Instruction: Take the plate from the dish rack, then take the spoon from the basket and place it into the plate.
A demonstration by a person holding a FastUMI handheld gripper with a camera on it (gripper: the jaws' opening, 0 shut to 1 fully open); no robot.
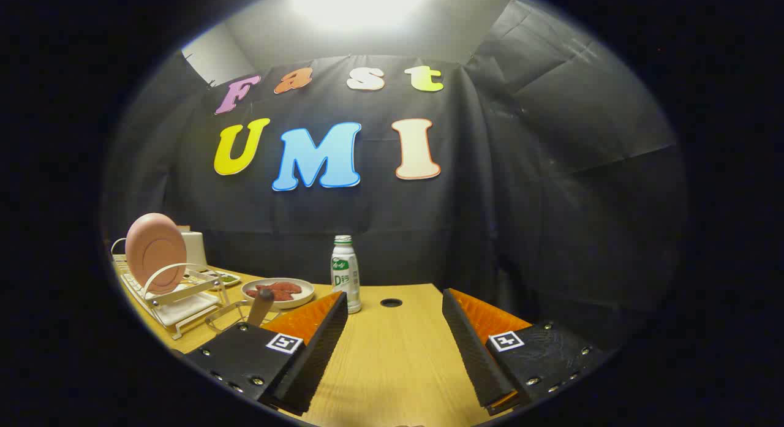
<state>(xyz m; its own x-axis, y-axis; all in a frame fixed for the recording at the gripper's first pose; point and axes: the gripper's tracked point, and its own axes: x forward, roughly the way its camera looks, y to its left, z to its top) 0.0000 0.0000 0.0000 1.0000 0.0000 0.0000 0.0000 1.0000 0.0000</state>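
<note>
A pink plate [155, 250] stands upright on edge in the white dish rack [177, 299], far off to the left of my fingers. A wire basket [228, 317] sits just right of the rack, close to my left finger, and a brown spoon handle [261, 305] sticks up out of it. My gripper [395, 307] hovers above the wooden table [392, 359], open wide, with nothing between its fingers.
A white bowl with red food [277, 291] lies beyond the basket. A white bottle with a green label [345, 272] stands just ahead of the left finger. A small dish with green food [222, 279] sits behind the rack. A round hole [391, 302] marks the table's far side.
</note>
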